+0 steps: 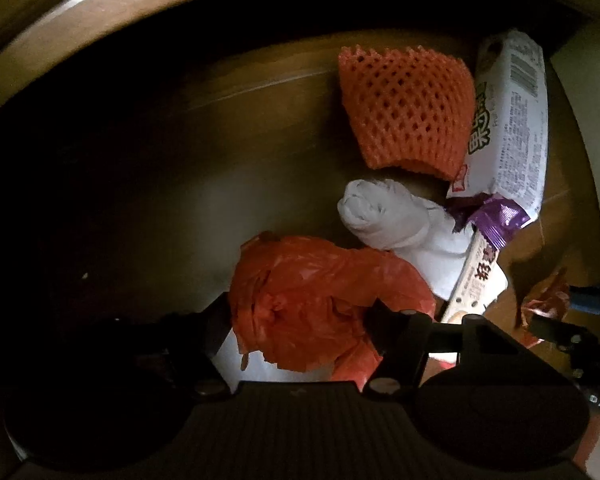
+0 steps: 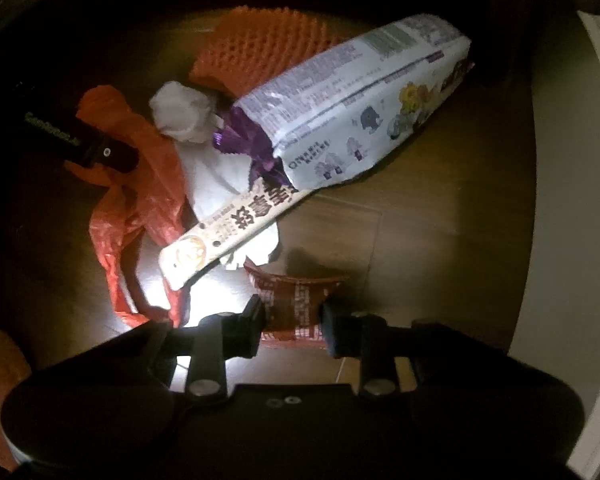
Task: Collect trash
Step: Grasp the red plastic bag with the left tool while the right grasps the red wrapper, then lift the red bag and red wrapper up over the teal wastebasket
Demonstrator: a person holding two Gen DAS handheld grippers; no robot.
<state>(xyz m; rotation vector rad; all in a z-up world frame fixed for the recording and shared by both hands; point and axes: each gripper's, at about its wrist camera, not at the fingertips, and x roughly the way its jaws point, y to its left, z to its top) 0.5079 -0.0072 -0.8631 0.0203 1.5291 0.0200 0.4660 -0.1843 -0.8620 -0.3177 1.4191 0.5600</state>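
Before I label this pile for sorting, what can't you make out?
- Left wrist view: red wrapper, mostly hidden behind the right gripper.
- Right wrist view: foam net, partly behind the white snack bag.
- Both views: tissue, lower part under wrappers.

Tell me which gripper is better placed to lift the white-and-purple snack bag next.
Probably neither is free: left gripper pinches the orange plastic bag, right gripper the red wrapper. Once emptied, right: the white-and-purple snack bag lies ahead of it, with its torn end nearest.
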